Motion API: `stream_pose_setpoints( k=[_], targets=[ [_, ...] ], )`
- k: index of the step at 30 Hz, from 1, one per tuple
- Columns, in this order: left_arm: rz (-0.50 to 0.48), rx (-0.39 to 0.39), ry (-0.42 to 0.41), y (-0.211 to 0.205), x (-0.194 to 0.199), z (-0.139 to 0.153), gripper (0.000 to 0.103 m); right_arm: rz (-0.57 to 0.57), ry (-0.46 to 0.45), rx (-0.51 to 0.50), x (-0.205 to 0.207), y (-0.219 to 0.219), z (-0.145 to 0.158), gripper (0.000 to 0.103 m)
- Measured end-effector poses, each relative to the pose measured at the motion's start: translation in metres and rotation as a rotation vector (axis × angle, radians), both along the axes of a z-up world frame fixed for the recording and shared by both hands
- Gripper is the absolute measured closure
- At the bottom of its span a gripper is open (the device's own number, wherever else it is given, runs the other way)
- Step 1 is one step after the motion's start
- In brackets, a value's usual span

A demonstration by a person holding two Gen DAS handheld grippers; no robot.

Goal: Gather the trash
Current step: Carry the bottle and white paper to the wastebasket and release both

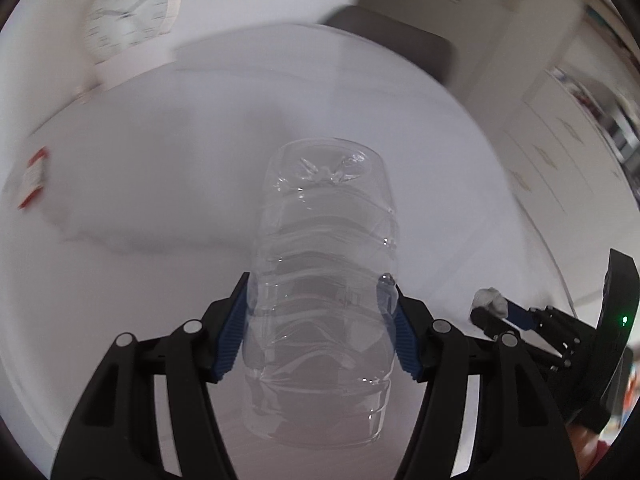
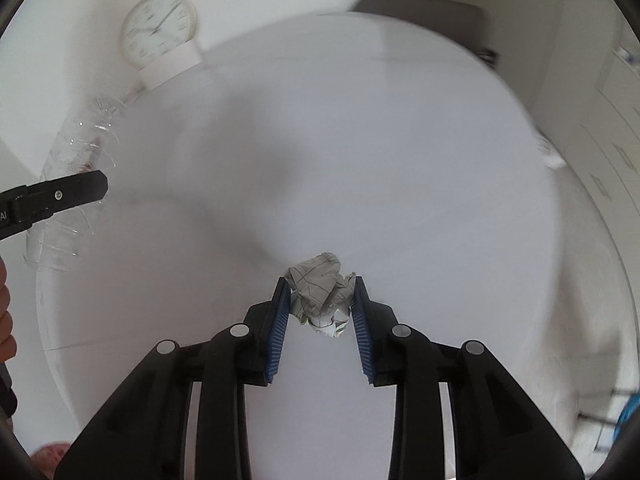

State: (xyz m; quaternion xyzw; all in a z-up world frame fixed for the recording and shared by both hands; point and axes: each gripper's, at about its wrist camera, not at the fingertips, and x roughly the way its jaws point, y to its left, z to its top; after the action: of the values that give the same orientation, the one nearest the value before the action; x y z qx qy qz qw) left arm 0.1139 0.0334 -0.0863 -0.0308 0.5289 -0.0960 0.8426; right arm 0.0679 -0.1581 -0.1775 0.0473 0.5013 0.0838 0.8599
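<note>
A clear, crumpled plastic bottle (image 1: 324,220) is clamped between the blue pads of my left gripper (image 1: 320,284), bottom end pointing away, above the white round table (image 1: 160,200). My right gripper (image 2: 320,284) is shut on a crumpled ball of printed paper (image 2: 318,272), also lifted over the table. In the left wrist view the right gripper (image 1: 490,314) with its paper ball (image 1: 489,299) shows at the lower right. In the right wrist view the bottle (image 2: 80,140) shows at the left, with a black left-gripper finger (image 2: 76,190) across it.
A white clock (image 1: 128,12) stands at the table's far left edge. A red and white card (image 1: 34,178) lies at the left. A dark chair (image 1: 392,36) is behind the table, and white cabinets (image 1: 560,140) stand to the right.
</note>
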Motion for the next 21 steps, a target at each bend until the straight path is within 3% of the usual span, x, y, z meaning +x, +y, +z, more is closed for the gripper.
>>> stream_pose_setpoints(
  k=[3,12,18,21],
  targets=[
    [-0.115,-0.035,0.009,-0.045,-0.023,-0.002,0.042,-0.12,0.013,-0.009,-0.046,-0.051,-0.007,0.071],
    [-0.406,-0.054,0.044,-0.174,-0.076,-0.007,0.042,-0.472,0.135,0.018,-0.177,-0.183,-0.081,0.071],
    [-0.5,-0.048,0.071,-0.226,-0.098,-0.015,0.042,-0.524,0.2,0.082,-0.214,-0.219,-0.129,0.07],
    [-0.519,-0.021,0.079,-0.241,-0.105,-0.021,0.042,-0.493,0.217,0.115,-0.203,-0.22,-0.143,0.069]
  ],
)
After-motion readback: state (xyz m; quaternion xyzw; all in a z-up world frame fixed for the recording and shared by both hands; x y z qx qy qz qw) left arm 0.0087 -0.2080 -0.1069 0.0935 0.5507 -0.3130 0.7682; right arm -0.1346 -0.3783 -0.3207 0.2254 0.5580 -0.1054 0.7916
